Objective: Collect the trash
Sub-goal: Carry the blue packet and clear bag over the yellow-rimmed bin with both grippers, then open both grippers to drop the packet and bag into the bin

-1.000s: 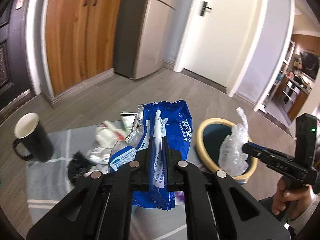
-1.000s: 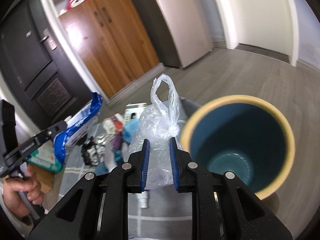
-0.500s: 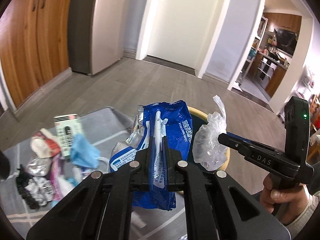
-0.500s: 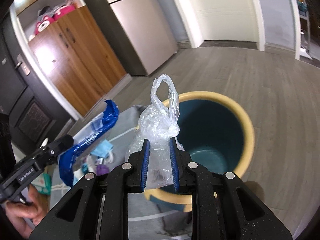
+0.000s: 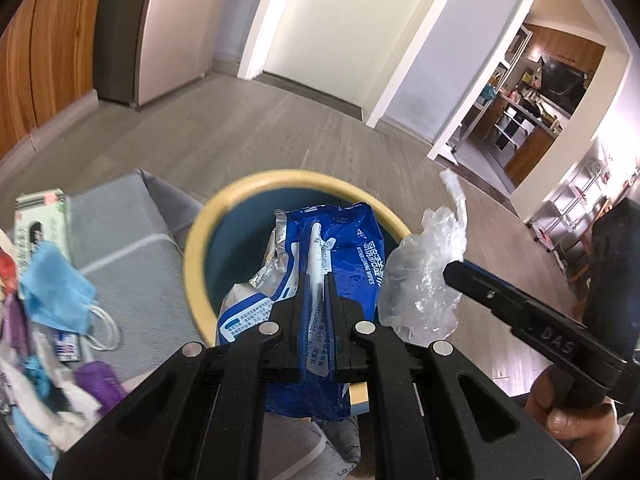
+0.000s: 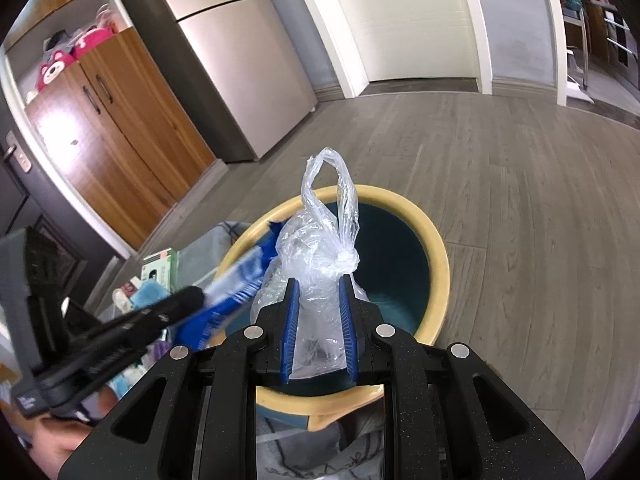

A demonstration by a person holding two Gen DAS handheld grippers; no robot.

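The left tool (image 5: 316, 276) is clamped on a blue wet-wipes packet (image 5: 340, 264), held upright over the mouth of a yellow-rimmed, dark-blue waste bin (image 5: 224, 216). Just to its right, the right tool (image 6: 319, 284) pinches a knotted clear plastic bag (image 6: 320, 248) between blue pads (image 6: 292, 320), the bag's loop standing up above the bin's opening. A hand (image 5: 576, 420) grips the right tool's handle at the frame's lower right. Left of the bin, on a grey striped cloth (image 5: 132, 248), lie a blue face mask (image 5: 52, 296), a pale green packet (image 5: 40, 220) and mixed wrappers. Beyond stretch grey wood flooring (image 6: 520, 200), a steel refrigerator (image 6: 240, 60) and wooden cupboards (image 6: 120, 120).
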